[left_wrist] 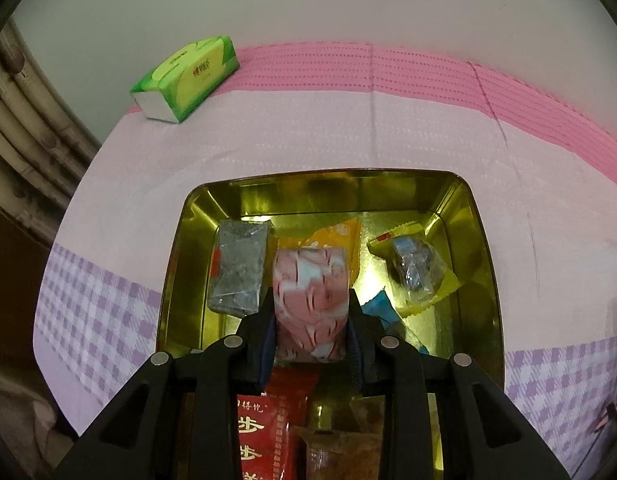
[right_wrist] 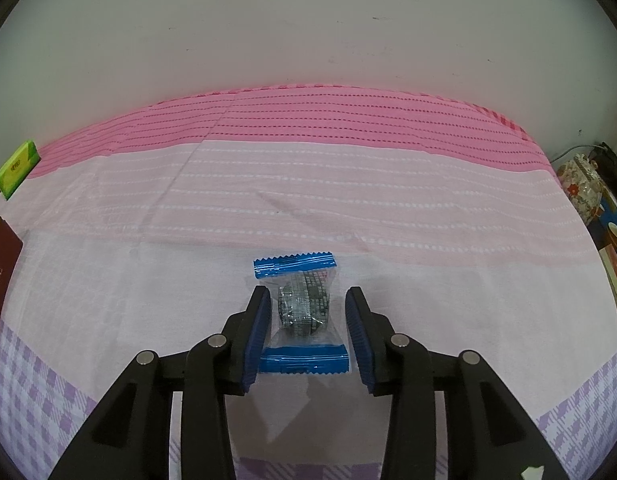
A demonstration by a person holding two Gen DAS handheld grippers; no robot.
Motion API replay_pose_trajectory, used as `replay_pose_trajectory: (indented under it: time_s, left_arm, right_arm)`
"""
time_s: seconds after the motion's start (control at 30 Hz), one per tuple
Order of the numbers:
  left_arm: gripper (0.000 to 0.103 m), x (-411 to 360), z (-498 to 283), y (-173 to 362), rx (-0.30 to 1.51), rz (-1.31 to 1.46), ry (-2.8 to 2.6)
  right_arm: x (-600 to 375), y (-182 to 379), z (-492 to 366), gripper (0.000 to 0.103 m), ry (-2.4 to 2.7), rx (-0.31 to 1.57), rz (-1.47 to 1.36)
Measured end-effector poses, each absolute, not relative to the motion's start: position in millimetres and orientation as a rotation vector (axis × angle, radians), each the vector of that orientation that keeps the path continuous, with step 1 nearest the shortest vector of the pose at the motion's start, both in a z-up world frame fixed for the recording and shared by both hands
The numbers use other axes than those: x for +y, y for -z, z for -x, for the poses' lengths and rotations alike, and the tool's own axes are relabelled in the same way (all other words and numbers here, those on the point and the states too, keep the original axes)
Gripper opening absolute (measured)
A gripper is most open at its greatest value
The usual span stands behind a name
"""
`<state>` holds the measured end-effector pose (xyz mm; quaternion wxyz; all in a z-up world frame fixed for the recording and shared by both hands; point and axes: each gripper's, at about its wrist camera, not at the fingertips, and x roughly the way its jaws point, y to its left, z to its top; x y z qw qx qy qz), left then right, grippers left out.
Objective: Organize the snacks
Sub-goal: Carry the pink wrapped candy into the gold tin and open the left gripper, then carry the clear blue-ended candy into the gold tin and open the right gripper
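Now the left gripper [left_wrist: 312,308] clamped a pink-and-white wrapped snack [left_wrist: 310,300] above the gold metal tin [left_wrist: 484,248]; the right gripper [right_wrist: 306,320] stood apart around a blue-ended clear packet [right_wrist: 302,312]. Best released low, into bare floor.

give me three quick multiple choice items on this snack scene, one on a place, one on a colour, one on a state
1. Where does the green tissue pack lie?
A. in the tin
B. on the cloth by the wall
C. between jaws

2. What colour are the end seals of the clear snack packet on the cloth?
A. blue
B. red
C. yellow

3. How is the left gripper?
A. open and empty
B. shut on the pink packet
C. shut on the tin's rim

Answers: 1 B, it sits on the pink cloth, beyond the gold tin. 2 A, both crimped ends are blue. 3 B, the pads press its sides.
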<state>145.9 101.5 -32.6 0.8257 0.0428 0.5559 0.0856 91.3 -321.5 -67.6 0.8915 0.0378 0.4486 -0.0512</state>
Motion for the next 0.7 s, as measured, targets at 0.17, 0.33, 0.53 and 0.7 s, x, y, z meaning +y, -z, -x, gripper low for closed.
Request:
replay_pose_trajectory:
  time_s: [0.17,0.33,0.53,0.7]
  left_arm:
    - [0.032,103.4,-144.4,29.1,1.177,-0.079,-0.166]
    - [0.032,104.5,-138.4,16.2,1.152,-0.063,-0.145]
    - [0.04,107.0,-121.2,-10.1,1.079,-0.066,-0.164]
    - [0.05,121.4,-103.5,-22.2,1.05,-0.073,-0.212]
  right_arm:
    - [-321.3,67.8,-90.7,0.037,0.106,0.931,-0.078]
    - [-321.2,67.8,-90.7,0.037,0.106,0.931,-0.079]
    - [-320.2,67.7,-90.9,0.037,0.106,0.931,-0.077]
    - [-320.3,67.8,-91.3,0.037,0.105,0.931,-0.079]
